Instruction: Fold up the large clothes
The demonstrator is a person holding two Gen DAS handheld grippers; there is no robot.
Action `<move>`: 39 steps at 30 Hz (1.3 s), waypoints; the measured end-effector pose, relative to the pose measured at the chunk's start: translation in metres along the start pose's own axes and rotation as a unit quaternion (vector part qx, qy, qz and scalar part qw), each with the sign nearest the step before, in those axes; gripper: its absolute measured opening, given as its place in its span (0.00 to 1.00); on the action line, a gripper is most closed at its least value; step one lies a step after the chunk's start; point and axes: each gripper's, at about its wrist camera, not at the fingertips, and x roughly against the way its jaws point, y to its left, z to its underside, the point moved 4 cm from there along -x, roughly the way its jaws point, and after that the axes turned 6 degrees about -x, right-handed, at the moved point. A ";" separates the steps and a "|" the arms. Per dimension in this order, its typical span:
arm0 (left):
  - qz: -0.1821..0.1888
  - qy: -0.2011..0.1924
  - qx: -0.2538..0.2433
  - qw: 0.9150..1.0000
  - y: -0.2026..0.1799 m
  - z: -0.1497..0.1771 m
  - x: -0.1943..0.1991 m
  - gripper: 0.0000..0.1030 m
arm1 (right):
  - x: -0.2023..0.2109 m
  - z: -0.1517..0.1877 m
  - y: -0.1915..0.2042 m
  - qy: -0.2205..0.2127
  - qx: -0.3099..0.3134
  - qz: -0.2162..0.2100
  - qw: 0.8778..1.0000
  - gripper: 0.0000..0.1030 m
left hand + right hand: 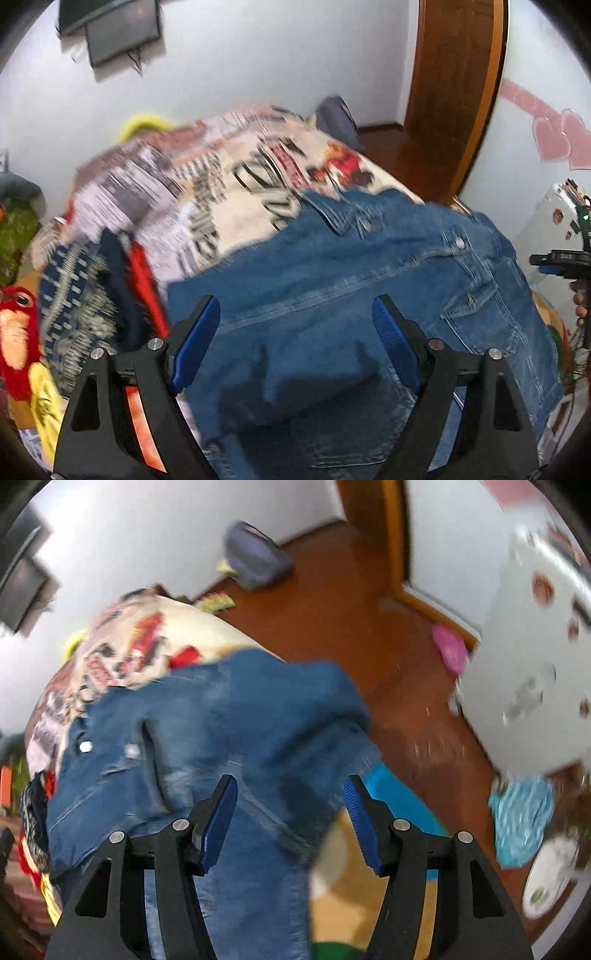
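A blue denim jacket (351,288) lies spread on a bed with a printed cover (221,173). It also shows in the right wrist view (221,738), with its right part hanging over the bed's edge. My left gripper (295,314) is open and empty just above the jacket's near part. My right gripper (290,794) is open and empty above the jacket's near right edge. The right gripper's body (561,258) shows at the far right of the left wrist view.
A pile of patterned clothes (85,295) and a red plush toy (18,339) lie left of the jacket. Wooden floor (351,627) runs right of the bed, with a purple bag (255,557), a pink item (450,650), a white cabinet (535,664) and a teal cloth (524,819).
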 end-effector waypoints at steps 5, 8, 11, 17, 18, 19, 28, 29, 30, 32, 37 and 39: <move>0.017 0.023 -0.012 1.000 -0.016 0.012 -0.025 0.82 | -0.035 0.002 -0.030 0.054 -0.078 -0.047 0.994 0.55; 0.013 0.034 -0.019 0.999 -0.019 0.017 -0.038 0.82 | -0.047 -0.007 -0.037 0.046 -0.117 -0.075 0.989 0.55; 0.012 0.044 -0.017 0.999 -0.017 0.021 -0.048 0.82 | -0.060 -0.016 -0.044 0.039 -0.150 -0.082 0.984 0.55; 0.008 0.058 -0.002 0.998 -0.009 0.031 -0.058 0.82 | -0.072 -0.032 -0.046 0.010 -0.182 -0.044 0.982 0.31; 0.005 0.058 -0.001 0.998 -0.007 0.033 -0.058 0.82 | -0.069 -0.032 -0.045 0.005 -0.179 -0.035 0.983 0.25; 0.002 0.058 -0.002 0.998 -0.006 0.034 -0.057 0.82 | -0.063 -0.032 -0.041 -0.003 -0.170 -0.025 0.985 0.16; -0.013 0.041 -0.004 0.999 0.001 0.037 -0.034 0.82 | 0.042 -0.038 0.035 -0.118 -0.036 -0.035 0.992 0.09; -0.014 0.037 -0.004 0.999 0.001 0.037 -0.030 0.82 | 0.058 -0.036 0.052 -0.128 -0.012 -0.048 0.991 0.09; -0.015 0.033 -0.005 0.999 0.001 0.037 -0.026 0.82 | 0.066 -0.033 0.065 -0.133 0.004 -0.058 0.989 0.09; -0.016 0.025 -0.007 1.000 0.000 0.036 -0.018 0.82 | 0.086 -0.020 0.102 -0.143 0.051 -0.081 0.985 0.09; -0.012 0.018 -0.010 1.000 -0.003 0.040 -0.004 0.82 | 0.083 0.025 0.167 -0.122 0.157 -0.082 0.977 0.13; -0.006 0.018 -0.011 1.000 -0.005 0.044 0.001 0.82 | 0.062 0.043 0.178 -0.088 0.174 -0.066 0.979 0.13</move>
